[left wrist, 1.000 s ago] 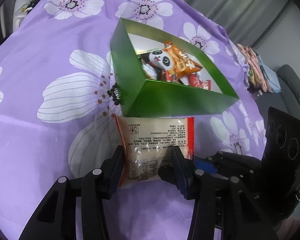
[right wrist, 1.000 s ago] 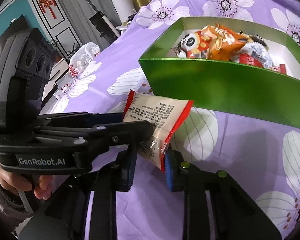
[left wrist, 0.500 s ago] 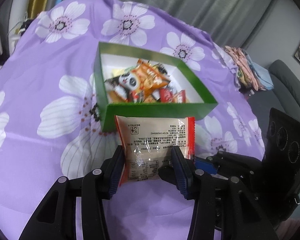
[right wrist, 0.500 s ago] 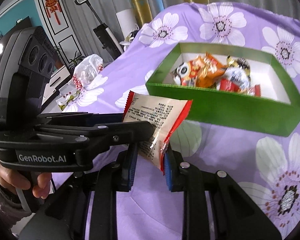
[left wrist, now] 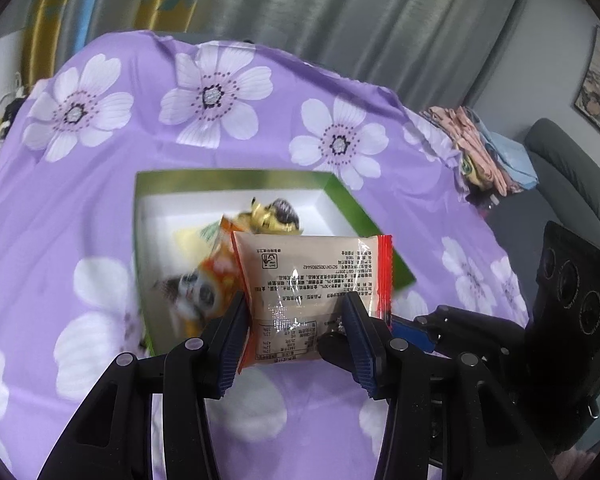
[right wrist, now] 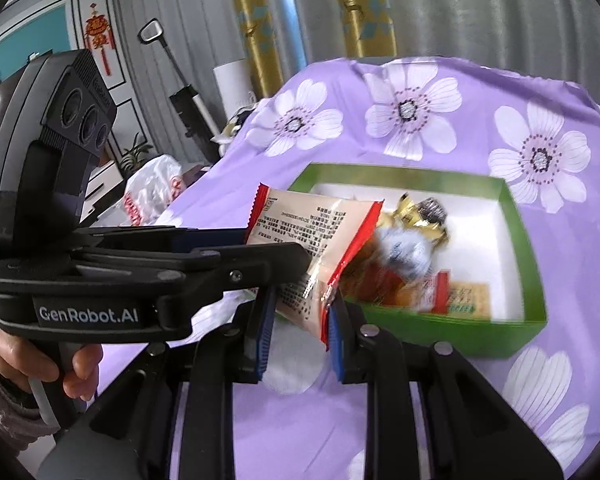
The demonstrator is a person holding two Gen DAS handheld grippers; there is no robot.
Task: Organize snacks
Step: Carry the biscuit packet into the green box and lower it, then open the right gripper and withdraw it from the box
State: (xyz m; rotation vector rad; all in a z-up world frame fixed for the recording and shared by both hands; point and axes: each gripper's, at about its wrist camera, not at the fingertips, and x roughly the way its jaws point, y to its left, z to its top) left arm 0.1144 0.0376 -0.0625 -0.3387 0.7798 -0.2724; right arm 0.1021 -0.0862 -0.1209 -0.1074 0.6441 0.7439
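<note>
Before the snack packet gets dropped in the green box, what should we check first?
1. Left hand-held gripper squeezing the snack packet: ok, pads press both sides.
2. Right hand-held gripper holding the same packet at its red edge: ok.
3. Green box open on top: ok, no lid on it.
4. Room inside the box: ok, white floor shows beside the snacks already there.
5. Packet right above the opening: cannot tell, it only overlaps the box in both views.
6. Box flat on the purple flowered cloth: ok.
</note>
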